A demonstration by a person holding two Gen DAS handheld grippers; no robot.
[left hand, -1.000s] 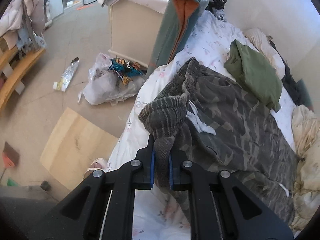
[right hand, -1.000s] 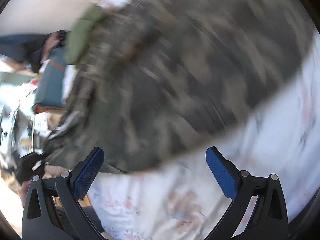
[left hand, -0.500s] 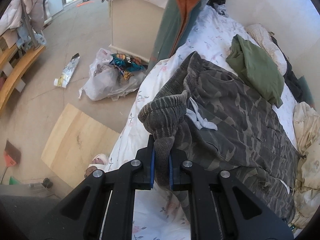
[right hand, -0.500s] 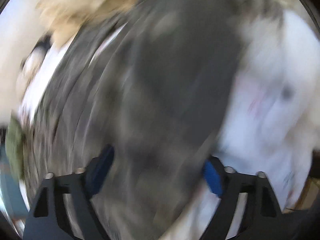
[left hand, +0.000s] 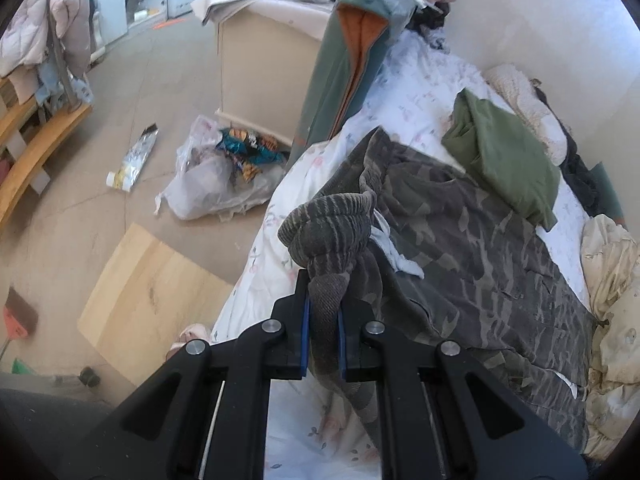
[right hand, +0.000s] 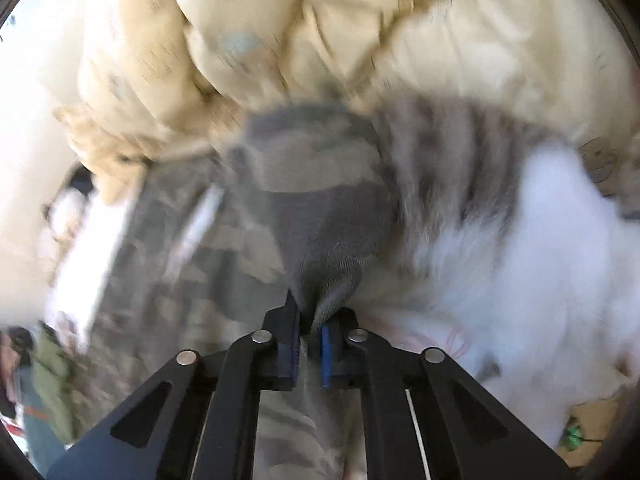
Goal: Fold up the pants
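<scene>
Camouflage pants point(left hand: 472, 248) lie spread across a white floral bed sheet point(left hand: 416, 96). My left gripper point(left hand: 323, 320) is shut on the ribbed waistband end of the pants, bunched and lifted above the bed's left edge. In the blurred right wrist view, my right gripper point(right hand: 310, 336) is shut on a fold of the pants point(right hand: 320, 216) near their other end, close to a cream quilt point(right hand: 320, 32).
A green garment point(left hand: 504, 156) lies on the bed beyond the pants. A cream quilt point(left hand: 612, 280) is heaped at the right. A teal and orange item point(left hand: 348, 64) leans against a cabinet point(left hand: 256, 64). A plastic bag point(left hand: 216, 184) and a wooden board point(left hand: 148, 296) lie on the floor.
My right gripper swept along the pants toward the cream quilt and closed from wide open onto the fabric. My left gripper kept its hold and barely moved.
</scene>
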